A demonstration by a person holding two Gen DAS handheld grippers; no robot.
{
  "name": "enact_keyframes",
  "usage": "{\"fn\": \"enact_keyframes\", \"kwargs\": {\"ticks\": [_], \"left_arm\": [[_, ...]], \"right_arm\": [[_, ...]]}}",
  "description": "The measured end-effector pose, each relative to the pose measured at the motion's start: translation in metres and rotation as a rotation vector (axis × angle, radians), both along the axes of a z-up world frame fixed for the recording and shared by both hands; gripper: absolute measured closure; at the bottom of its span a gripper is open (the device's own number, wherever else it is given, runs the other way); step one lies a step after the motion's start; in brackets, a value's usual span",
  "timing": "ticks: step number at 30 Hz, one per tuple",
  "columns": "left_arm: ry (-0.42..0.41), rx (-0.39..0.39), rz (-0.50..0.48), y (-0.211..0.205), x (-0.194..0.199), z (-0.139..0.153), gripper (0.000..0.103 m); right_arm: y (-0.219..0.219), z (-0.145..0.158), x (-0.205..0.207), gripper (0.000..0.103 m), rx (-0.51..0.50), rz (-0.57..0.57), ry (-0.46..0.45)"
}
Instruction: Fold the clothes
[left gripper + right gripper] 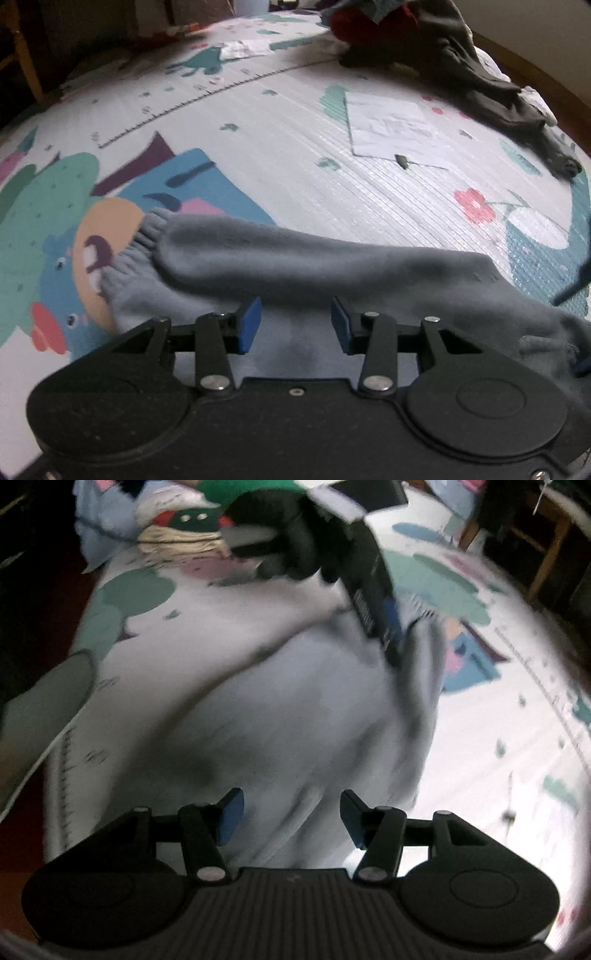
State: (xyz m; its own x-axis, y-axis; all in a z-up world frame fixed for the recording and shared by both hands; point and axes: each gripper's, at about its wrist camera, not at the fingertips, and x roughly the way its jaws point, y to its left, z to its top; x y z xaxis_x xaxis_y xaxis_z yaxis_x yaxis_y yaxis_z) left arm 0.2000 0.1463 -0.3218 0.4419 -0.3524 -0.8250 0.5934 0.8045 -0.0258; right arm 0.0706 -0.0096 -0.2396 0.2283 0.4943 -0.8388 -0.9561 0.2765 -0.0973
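The grey garment (pixel 332 269) lies spread on the patterned play mat (pixel 280 147). The left claw (pixel 295 325) hangs part-open above it, pads off the cloth. The right claw (pixel 291 818) is likewise part-open and empty. A clothes pile (pixel 443 48) sits at one o'clock.

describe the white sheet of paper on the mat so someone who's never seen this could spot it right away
Start from the cartoon-printed play mat. On its far right part, short of the dark grey garment, lies the sheet of paper. It is flat, rectangular, white with faint pencil lines, unlike the crumpled clothes nearby.
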Motion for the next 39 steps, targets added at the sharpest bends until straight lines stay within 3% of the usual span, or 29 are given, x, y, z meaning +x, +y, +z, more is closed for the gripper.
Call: {"fn": "enact_keyframes", "kwargs": {"ticks": [3,7,10,13,16,20,24,28,32,34,39], "left_arm": [[-0.001,0.018,-0.036,-0.02,0.006,-0.005,0.062],[-0.007,0.056,-0.022,-0.036,0.016,-0.017,0.06],[0.012,0.029,-0.003,-0.034,0.02,-0.015,0.059],[-0.011,0.067,-0.04,-0.031,0.012,-0.009,0.059],[0.01,-0.001,-0.067,-0.021,-0.001,0.004,0.059],[0.062,-0.065,-0.183,-0.019,-0.031,0.019,0.059],[0.156,-0.123,-0.304,-0.025,-0.071,0.02,0.059],[0.209,-0.109,-0.404,-0.034,-0.113,0.012,0.059],[0.159,-0.046,-0.377,-0.044,-0.14,-0.007,0.059],[0.151,-0.077,-0.349,-0.045,-0.144,-0.005,0.059],[0.153,-0.177,-0.398,-0.051,-0.153,0.015,0.059]], "right_arm": [[0.021,-0.011,0.012,0.045,-0.006,0.026,-0.069],[0.02,-0.041,0.047,0.046,-0.108,-0.062,-0.004],[-0.003,-0.039,0.061,0.045,-0.076,-0.073,0.033],[-0.012,-0.035,0.06,0.044,-0.086,-0.074,0.029],[-0.015,-0.033,0.06,0.043,-0.088,-0.083,0.042],[-0.019,-0.018,0.045,0.046,-0.029,-0.035,-0.01],[-0.034,-0.004,0.007,0.046,0.024,0.123,0.024],[-0.055,-0.024,-0.032,0.05,-0.088,0.259,0.017],[-0.07,-0.033,-0.024,0.051,-0.097,0.182,0.082],[-0.07,-0.022,-0.023,0.051,-0.066,0.174,0.048],[-0.062,0.001,-0.032,0.052,0.03,0.213,0.106]]}}
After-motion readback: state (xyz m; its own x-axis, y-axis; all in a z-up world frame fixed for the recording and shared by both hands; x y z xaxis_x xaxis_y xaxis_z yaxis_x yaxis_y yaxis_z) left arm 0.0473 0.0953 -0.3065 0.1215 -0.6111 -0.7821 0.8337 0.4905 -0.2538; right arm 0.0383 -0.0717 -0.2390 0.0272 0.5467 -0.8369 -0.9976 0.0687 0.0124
